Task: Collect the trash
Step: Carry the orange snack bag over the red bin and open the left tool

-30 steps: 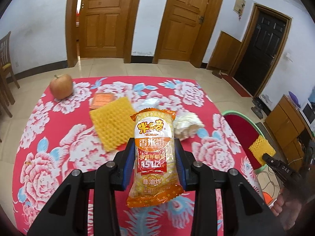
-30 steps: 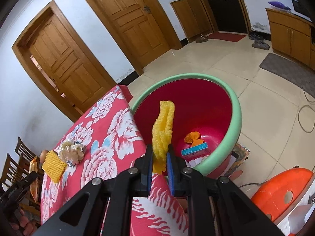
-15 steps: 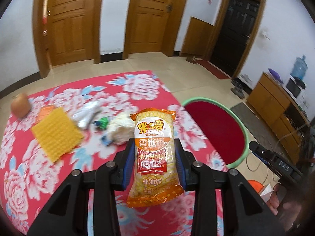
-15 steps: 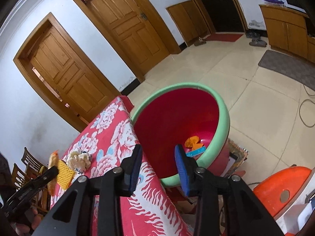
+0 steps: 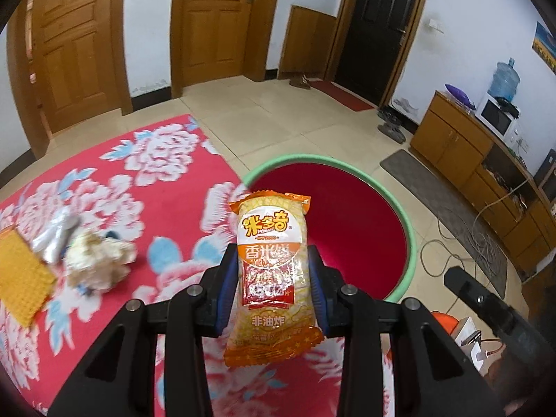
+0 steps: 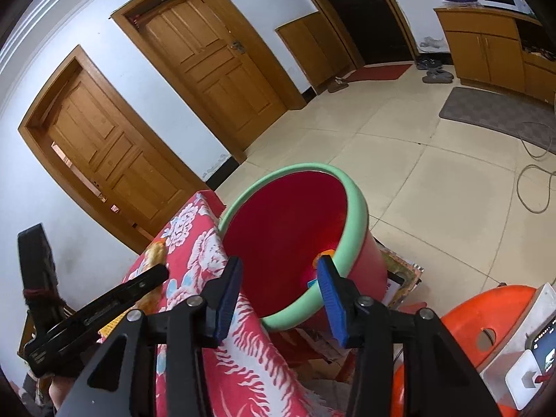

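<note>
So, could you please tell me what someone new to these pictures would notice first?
Most striking is the orange snack packet, clamped upright in the left hand-held gripper in the middle of the left wrist view. Just beyond it stands the big red bucket with a green rim, on the floor at the edge of the red floral tablecloth. The right hand-held gripper hangs open and empty over that bucket's near rim.

The snack packet [image 5: 272, 271] reads "米多奇" at its top, "香米饼" mid-label and "非油炸" near the bottom.
</note>
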